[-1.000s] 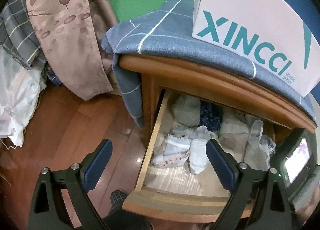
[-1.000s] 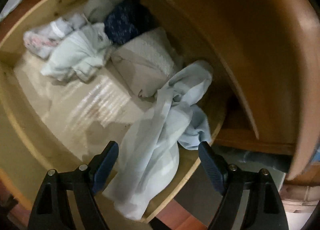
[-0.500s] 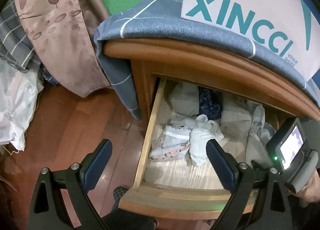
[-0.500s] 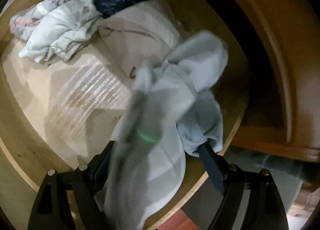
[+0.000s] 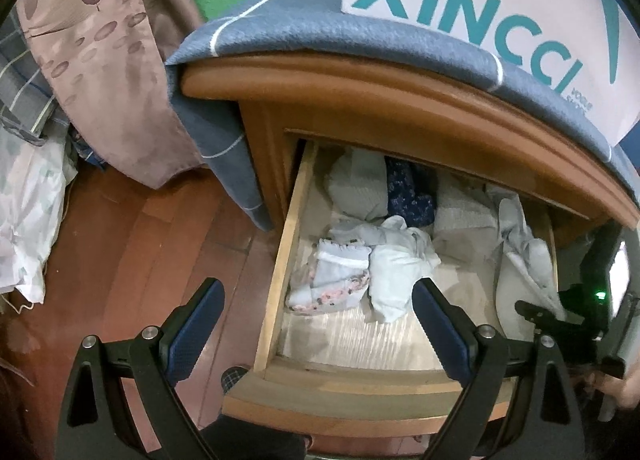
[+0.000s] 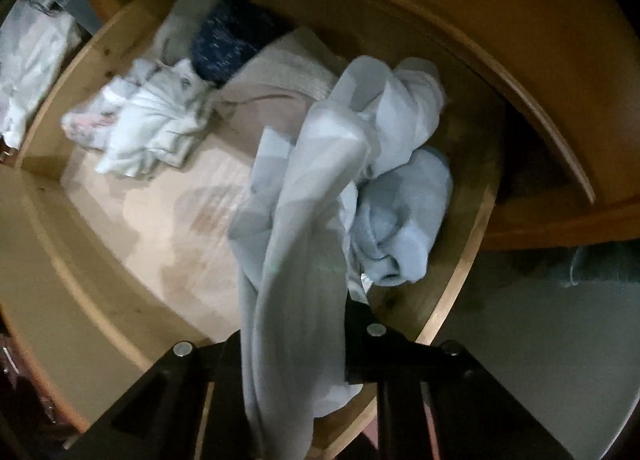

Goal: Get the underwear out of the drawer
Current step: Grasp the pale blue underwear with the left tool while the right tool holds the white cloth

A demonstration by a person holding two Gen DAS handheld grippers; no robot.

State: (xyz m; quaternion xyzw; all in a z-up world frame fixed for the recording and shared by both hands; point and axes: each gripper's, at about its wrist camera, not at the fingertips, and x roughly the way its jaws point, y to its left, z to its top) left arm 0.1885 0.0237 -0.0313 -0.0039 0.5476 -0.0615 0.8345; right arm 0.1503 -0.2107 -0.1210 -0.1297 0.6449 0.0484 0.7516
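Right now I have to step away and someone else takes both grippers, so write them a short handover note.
Right gripper: jaws have just closed on the pale blue underwear, pinching its near end; the rest trails over the right end of the drawer.
Left gripper: open, empty, hovering over the drawer's front left corner.
In the drawer: a white and floral bundle at left, a dark blue piece and a beige piece at the back.
Done: drawer open, garment gripped.
Left: lift the pale blue underwear clear of the drawer; it is not out yet.
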